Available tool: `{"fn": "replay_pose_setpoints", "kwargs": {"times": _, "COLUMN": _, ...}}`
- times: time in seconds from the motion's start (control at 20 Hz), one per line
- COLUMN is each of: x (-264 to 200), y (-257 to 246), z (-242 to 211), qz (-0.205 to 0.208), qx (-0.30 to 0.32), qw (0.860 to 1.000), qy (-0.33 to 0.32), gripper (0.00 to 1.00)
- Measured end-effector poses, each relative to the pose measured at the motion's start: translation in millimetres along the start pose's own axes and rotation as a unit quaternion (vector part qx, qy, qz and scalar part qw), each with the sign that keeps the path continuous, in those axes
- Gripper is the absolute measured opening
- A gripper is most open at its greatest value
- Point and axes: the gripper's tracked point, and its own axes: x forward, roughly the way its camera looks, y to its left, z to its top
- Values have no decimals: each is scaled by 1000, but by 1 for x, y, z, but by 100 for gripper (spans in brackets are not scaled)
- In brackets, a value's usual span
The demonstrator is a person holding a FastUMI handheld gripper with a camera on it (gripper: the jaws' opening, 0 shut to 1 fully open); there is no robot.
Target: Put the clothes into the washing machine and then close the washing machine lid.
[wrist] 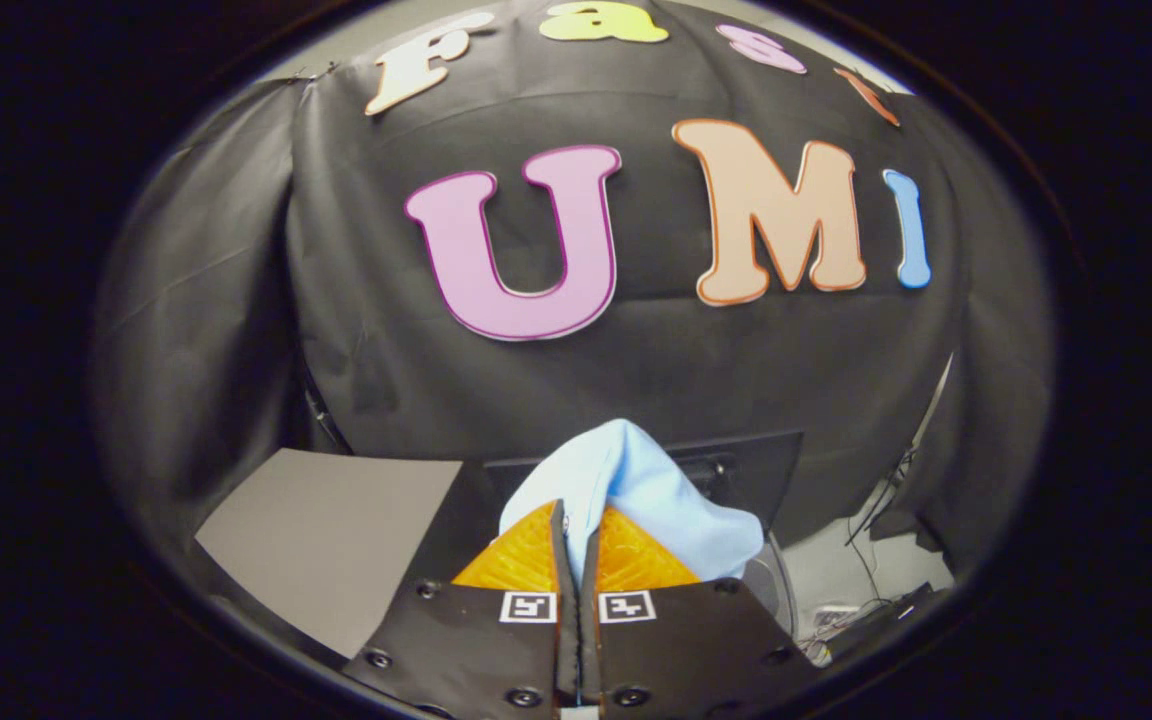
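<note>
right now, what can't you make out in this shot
- Light blue cloth, gripper view: its lower part is hidden behind the gripper, whose fingers are shut on it.
- Dark washing machine: cloth and fingers cover its opening; lid state unclear.
- Cables: too small to trace.

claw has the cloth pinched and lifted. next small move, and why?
Probably carry it forward and down toward the dark washer just beyond the fingers. The claw is shut on the light blue cloth, which bunches up above and to one side of the fingertips, clear of the grey sheet. The drum opening is hidden behind the cloth, so advance slowly before releasing.
</note>
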Motion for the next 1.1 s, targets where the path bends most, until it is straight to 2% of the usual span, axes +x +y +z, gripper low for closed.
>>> {"fn": "replay_pose_setpoints", "kwargs": {"times": 0.15, "x": 27, "y": -14, "z": -43, "qz": -23, "qx": 4, "qw": 999, "qy": 40, "gripper": 1}}
{"fn": "replay_pose_setpoints", "kwargs": {"times": 0.5, "x": 54, "y": -27, "z": -126, "qz": -70, "qx": -81, "qw": 986, "qy": 124, "gripper": 1}}
{"fn": "replay_pose_setpoints", "kwargs": {"times": 0.8, "x": 84, "y": -52, "z": -176, "qz": -98, "qx": -95, "qw": 978, "qy": 157, "gripper": 1}}
{"fn": "replay_pose_setpoints", "kwargs": {"times": 0.9, "x": 89, "y": -52, "z": -193, "qz": -90, "qx": -91, "qw": 975, "qy": 179, "gripper": 1}}
{"fn": "replay_pose_setpoints", "kwargs": {"times": 1.0, "x": 90, "y": -59, "z": -203, "qz": -98, "qx": -78, "qw": 974, "qy": 191, "gripper": 1}}
{"fn": "replay_pose_setpoints", "kwargs": {"times": 1.05, "x": 91, "y": -61, "z": -207, "qz": -98, "qx": -66, "qw": 974, "qy": 194, "gripper": 7}}
{"fn": "replay_pose_setpoints", "kwargs": {"times": 1.1, "x": 92, "y": -62, "z": -211, "qz": -99, "qx": -56, "qw": 974, "qy": 197, "gripper": 7}}
